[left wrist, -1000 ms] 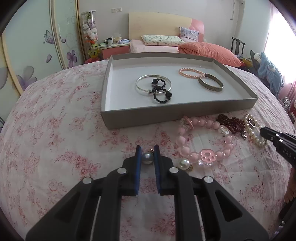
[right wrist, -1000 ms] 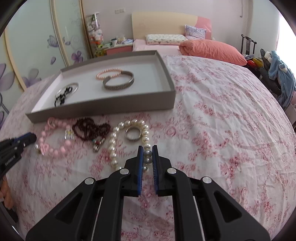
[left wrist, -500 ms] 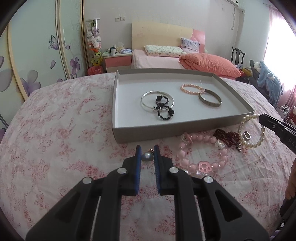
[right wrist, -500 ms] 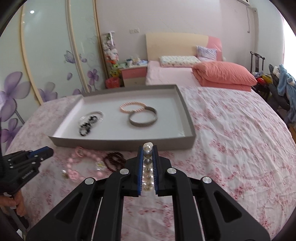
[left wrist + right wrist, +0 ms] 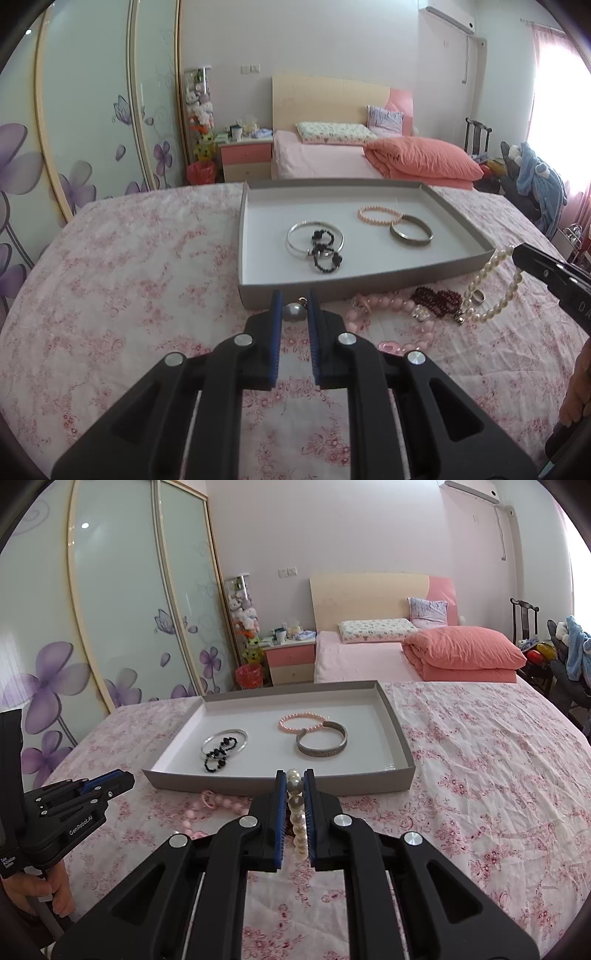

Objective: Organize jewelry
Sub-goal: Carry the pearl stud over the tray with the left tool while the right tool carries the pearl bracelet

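Now a grey pearl [image 5: 293,312] is pinched in the left fingers [image 5: 294,308], a pearl strand [image 5: 295,812] in the right fingers [image 5: 295,805], near the tray [image 5: 400,746]; both should be carried over its rim before release.

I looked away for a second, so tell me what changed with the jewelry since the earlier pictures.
Both tongs rose. The left tongs lifted the grey pearl earring off the bedspread; the right tongs raised the white pearl necklace, which now hangs above the bed. The tray and its four pieces stayed put, as did the pink bead bracelet.
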`<state>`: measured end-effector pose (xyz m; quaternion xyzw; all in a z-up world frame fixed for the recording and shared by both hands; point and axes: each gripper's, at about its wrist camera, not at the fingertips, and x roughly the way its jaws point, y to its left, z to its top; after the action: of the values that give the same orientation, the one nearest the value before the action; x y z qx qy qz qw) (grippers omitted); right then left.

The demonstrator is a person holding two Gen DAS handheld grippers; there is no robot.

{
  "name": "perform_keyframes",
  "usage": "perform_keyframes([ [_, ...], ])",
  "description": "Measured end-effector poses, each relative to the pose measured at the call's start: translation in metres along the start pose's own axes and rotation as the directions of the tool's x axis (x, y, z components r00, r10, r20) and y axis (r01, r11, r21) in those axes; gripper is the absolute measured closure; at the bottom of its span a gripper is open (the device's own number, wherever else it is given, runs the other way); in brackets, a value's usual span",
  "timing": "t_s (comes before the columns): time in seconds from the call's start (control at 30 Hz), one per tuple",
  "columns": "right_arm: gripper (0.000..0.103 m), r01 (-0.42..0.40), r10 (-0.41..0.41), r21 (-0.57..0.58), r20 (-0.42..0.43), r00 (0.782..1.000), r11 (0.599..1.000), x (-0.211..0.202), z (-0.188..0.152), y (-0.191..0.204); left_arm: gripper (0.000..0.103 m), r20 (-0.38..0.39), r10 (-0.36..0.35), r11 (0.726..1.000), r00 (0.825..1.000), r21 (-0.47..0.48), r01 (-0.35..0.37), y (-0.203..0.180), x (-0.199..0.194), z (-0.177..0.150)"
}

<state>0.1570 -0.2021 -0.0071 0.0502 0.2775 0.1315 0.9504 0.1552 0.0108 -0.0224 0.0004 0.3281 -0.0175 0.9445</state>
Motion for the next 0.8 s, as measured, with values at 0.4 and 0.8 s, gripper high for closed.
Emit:
perform_keyframes([
  [0.4, 0.093, 0.044, -0.036, -0.042, 0.16, 0.987, 0.998, -0.033, 0.016, 0.013, 0.089, 0.139, 0.048, 0.999, 0.989, 0.017, -0.051, -0.017, -0.035, 0.014],
  [0.8, 0.093, 0.07, -0.049, -0.071, 0.256, 0.965, 0.995, -0.043, 0.035, 0.019, 0.089, 0.195, 0.064, 0.997, 0.979, 0.021, -0.069, -0.03, -0.044, 0.029],
])
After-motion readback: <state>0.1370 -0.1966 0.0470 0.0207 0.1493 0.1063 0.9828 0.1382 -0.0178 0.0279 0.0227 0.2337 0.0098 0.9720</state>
